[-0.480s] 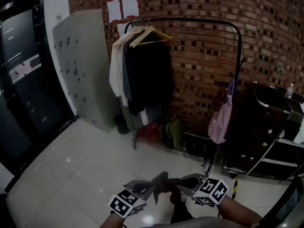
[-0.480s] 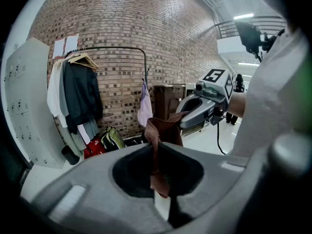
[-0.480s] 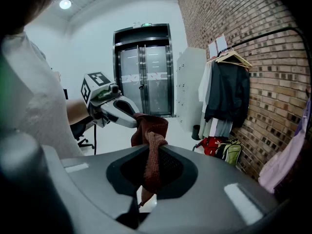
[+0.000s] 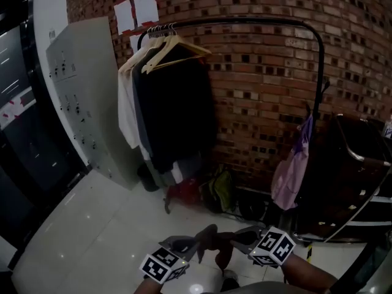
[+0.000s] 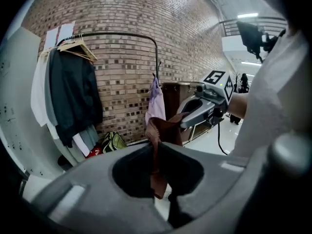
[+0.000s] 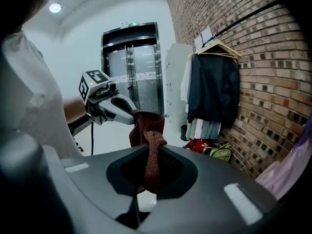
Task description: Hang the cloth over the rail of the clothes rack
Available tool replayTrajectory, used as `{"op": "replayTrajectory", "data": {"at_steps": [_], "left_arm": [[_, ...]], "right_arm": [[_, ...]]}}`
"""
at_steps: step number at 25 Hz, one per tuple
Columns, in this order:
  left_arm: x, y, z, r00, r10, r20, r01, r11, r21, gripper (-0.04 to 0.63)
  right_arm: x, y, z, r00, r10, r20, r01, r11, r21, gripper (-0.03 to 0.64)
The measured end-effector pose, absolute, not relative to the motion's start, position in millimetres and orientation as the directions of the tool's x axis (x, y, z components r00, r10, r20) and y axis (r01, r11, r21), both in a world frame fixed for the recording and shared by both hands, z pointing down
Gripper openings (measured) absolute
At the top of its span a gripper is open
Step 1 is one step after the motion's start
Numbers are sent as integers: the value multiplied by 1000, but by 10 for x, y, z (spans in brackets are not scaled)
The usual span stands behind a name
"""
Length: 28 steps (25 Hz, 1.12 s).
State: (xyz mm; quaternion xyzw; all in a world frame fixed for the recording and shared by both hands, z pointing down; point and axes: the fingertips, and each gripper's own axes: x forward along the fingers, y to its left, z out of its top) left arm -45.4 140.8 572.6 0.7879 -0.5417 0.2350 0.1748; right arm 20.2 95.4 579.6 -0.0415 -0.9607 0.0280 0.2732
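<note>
Holding brown cloth (image 4: 211, 242) low in front, well short of the rail (image 4: 245, 21). Pinching one bunched end in left gripper (image 4: 193, 245), the other in right gripper (image 4: 240, 237), fingers shut tight on fabric. Judged light, limp and prone to sag, so best kept by the ends and spread before draping. Cannot make out its full extent or lower hem in the dim head view.
</note>
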Motion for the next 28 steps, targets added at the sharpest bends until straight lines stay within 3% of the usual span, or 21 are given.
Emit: {"op": "replayTrajectory", "data": {"at_steps": [9, 20, 28], "left_arm": [[-751, -442, 5348, 313, -786, 533, -912, -406, -63, 12], [-758, -1303, 5176, 369, -755, 542, -860, -499, -108, 12], [-755, -1990, 4908, 436, -744, 507, -800, -578, -161, 12]], "right_arm": [[-40, -900, 5422, -862, 5, 506, -2, 1000, -13, 14], [52, -1710, 5270, -865, -75, 495, -77, 997, 15, 15], [141, -2380, 4931, -876, -209, 435, -199, 978, 69, 14]]}}
